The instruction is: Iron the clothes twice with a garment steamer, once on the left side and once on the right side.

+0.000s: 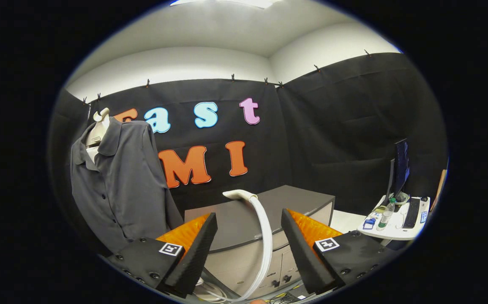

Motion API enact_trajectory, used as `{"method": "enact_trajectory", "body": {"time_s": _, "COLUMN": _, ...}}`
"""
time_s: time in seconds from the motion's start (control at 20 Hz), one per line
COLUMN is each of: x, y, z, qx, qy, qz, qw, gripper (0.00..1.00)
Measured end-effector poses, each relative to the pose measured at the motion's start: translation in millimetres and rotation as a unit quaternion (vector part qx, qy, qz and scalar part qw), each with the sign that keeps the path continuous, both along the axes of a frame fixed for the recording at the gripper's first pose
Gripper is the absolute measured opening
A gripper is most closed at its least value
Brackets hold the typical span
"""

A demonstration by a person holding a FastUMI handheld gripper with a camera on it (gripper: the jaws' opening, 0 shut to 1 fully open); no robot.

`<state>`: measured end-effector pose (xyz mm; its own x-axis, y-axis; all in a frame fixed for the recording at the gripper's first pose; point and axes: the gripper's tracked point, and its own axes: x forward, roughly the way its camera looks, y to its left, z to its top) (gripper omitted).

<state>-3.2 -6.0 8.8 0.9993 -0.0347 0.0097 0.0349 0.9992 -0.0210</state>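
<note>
Gripper view, left to right: dark grey shirt (119, 181) hangs on pale mannequin (99, 126) against booth wall, collar open, buttons down front, well left of your fingers. Your gripper (248, 223) stands apart, clamped on nothing. Between fingers, white steamer head (239, 194) rests on grey cabinet (265, 211), hose (265, 245) curving down. Far right: small white table (396, 230) with monitor (400, 166), bottle (386, 213).
</note>
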Motion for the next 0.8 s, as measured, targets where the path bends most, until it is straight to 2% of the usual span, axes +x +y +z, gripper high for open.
{"method": "enact_trajectory", "body": {"time_s": 0.55, "x": -4.5, "y": -1.2, "z": -6.4, "qx": 0.0, "qy": 0.013, "qz": -0.007, "qw": 1.0, "gripper": 0.98}}
{"method": "enact_trajectory", "body": {"time_s": 0.8, "x": 1.0, "y": -6.0, "z": 0.2, "qx": -0.009, "qy": 0.032, "qz": 0.007, "qw": 0.999, "gripper": 0.98}}
